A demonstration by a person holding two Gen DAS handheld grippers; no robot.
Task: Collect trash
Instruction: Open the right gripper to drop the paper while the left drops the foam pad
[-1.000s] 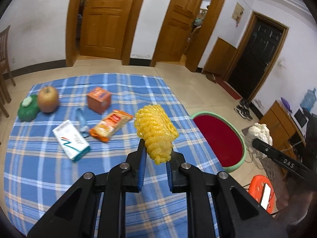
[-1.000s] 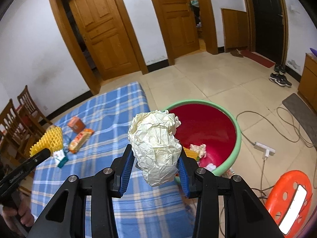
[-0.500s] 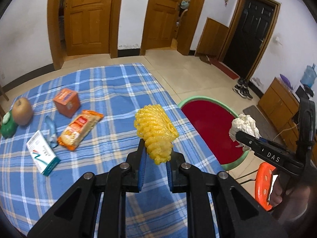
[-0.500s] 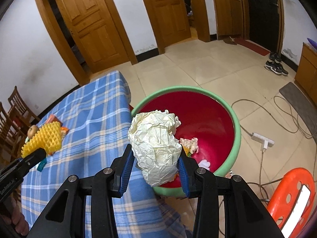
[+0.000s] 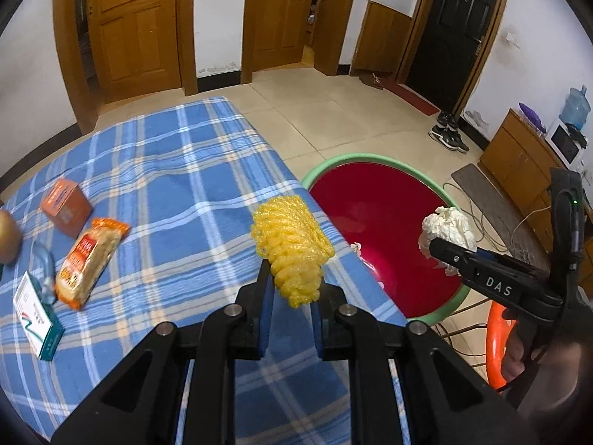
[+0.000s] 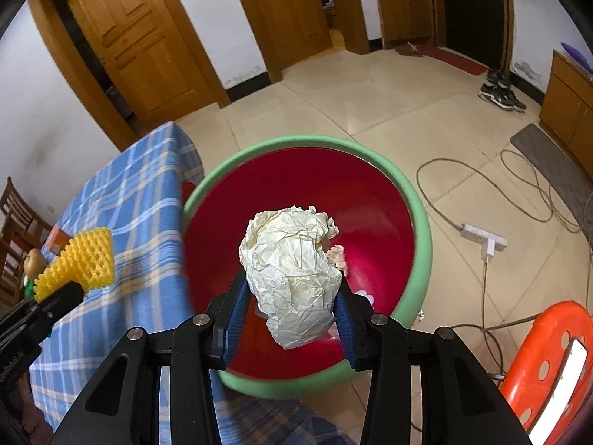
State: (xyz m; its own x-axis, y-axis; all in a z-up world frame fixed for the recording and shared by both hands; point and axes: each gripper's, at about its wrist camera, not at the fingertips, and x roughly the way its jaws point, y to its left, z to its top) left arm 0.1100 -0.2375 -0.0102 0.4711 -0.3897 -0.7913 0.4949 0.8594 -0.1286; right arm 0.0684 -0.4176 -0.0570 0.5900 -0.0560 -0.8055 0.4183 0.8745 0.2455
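A crumpled paper ball is seen between the blue pads of the right gripper, directly above the red basin with the green rim that stands on the floor just right of the table. The right jaws are opening, with the ball still lodged between them. The paper is judged light, soft and easily crushed; it is best held across its widest middle, as here, and little resistance is expected on release. A few scraps are already lying in the basin's bottom.

To the left, a yellow foam fruit net is pinched at its narrow lower end by the left gripper, whose jaws are clenched tight on it above the near right edge of the blue checked cloth. The net is judged springy, almost weightless and prone to slipping unless squeezed flat.

Farther left on the cloth, a snack packet, an orange box and a white carton are left lying.
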